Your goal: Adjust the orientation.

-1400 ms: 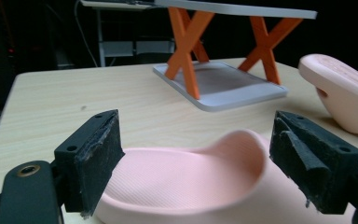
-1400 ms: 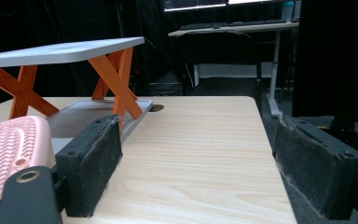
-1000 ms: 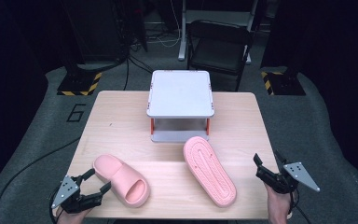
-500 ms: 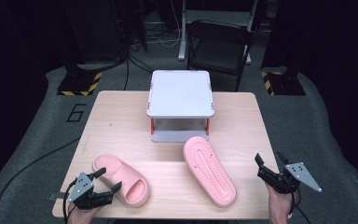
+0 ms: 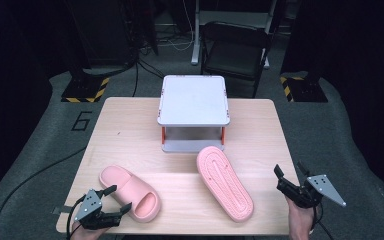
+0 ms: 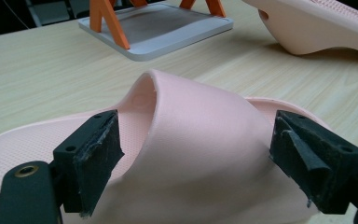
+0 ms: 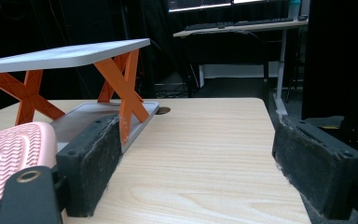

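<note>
On the pale wooden table point(image 5: 130, 130), the upright pink foam slide sandal point(image 5: 130, 192) lies near the front-left edge, long axis slanting toward the left gripper point(image 5: 111, 202). That gripper's jaws are spread wide, straddling the smooth arched strap. The right gripper point(image 5: 290, 179), also wide, hovers well apart at the right edge.

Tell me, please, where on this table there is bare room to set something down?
The far left corner of the table, beside the grey two-tier rack, is bare, as is the right strip between the upside-down slipper and the table's right edge. The near left is crowded: the open left gripper straddles the upright slipper. The right gripper hovers open at the near right edge.
</note>
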Demonstrator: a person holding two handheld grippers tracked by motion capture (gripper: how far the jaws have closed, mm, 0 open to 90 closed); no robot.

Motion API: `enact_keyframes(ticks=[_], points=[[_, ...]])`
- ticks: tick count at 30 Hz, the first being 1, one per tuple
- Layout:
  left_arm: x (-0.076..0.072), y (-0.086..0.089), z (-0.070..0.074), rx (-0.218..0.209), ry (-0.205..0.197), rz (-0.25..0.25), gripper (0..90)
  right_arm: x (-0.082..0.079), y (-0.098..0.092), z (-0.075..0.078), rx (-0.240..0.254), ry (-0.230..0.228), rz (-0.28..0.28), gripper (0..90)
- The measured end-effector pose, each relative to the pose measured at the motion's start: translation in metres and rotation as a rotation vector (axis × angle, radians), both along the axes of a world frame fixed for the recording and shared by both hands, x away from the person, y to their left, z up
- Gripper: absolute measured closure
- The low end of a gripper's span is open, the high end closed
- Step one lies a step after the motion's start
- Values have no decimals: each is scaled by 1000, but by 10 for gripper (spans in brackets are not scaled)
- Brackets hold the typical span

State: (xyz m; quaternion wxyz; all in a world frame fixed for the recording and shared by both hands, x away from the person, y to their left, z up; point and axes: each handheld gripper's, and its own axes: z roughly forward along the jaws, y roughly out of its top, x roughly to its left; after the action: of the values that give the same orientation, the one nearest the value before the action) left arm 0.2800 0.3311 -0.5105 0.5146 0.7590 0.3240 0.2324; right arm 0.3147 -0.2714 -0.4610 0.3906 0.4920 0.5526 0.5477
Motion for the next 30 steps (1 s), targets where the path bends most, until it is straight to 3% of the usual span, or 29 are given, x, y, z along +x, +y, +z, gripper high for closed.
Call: enact_keyframes(ticks=[1, 8, 15, 17, 22, 26, 28, 30], points=[[-1, 1, 0, 19, -1, -7, 161, 0, 0, 0, 2, 0, -1, 155], [4, -6, 0, 28, -6, 12, 158, 1, 1, -1, -1, 7, -1, 156], [25, -30, 1, 27, 5, 79, 162, 0, 1, 0, -3, 3, -1, 157], [36, -41, 2, 14, 27, 131, 170, 0, -1, -1, 5, 6, -3, 159], [57, -55, 2, -11, 45, 196, 179, 0, -3, -1, 9, 4, -5, 161], [70, -59, 0, -84, 88, 256, 184, 0, -3, -1, 7, 2, -2, 165], [72, -58, -1, -95, 100, 251, 185, 0, -3, -1, 6, 4, 0, 166], [70, -57, -2, -123, 116, 230, 281, 0, -4, -1, 8, 5, 1, 169]])
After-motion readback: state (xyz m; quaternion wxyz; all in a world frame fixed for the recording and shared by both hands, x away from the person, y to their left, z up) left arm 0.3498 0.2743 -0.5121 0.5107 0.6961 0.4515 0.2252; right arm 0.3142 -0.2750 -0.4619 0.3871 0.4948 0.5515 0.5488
